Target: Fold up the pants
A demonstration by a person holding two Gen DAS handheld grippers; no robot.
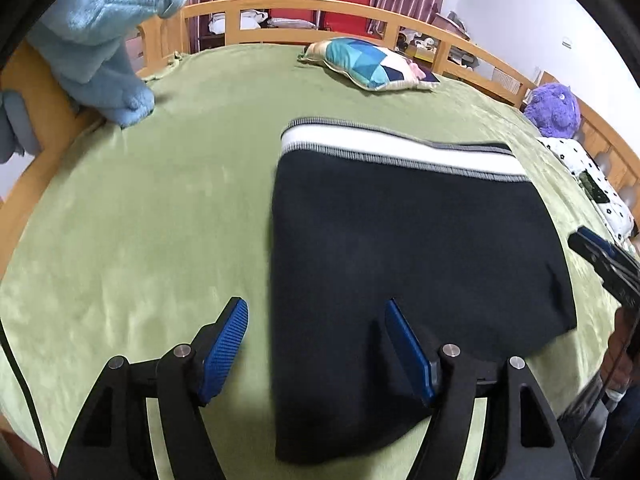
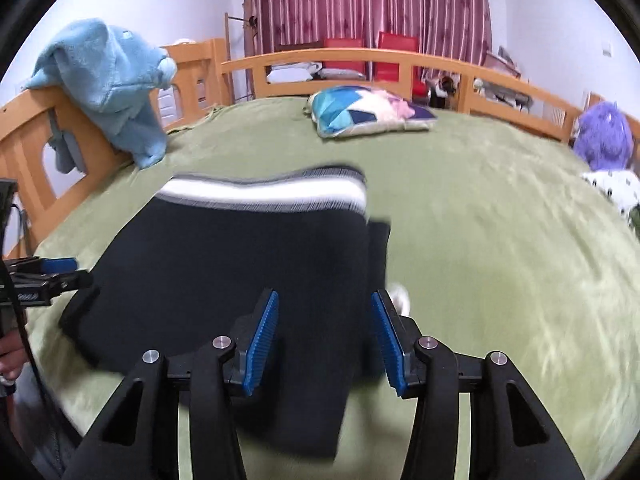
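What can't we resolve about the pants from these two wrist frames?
- Near hem of the dark pants: in both wrist views, covered by the gripper bodies and cut off towards the bottom edge.
- Fold layers: the right wrist view is motion-blurred along the white waistband, so the layer count is unreadable.
- Contact: left gripper and right gripper are open over the pants; whether the fingers touch the fabric cannot be told.
- Small pale object beside the right gripper: blurred, unidentifiable.

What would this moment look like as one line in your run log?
task: fold pants | pants: folded, flat on green bed cover | left gripper: open, empty | right gripper: open, empty
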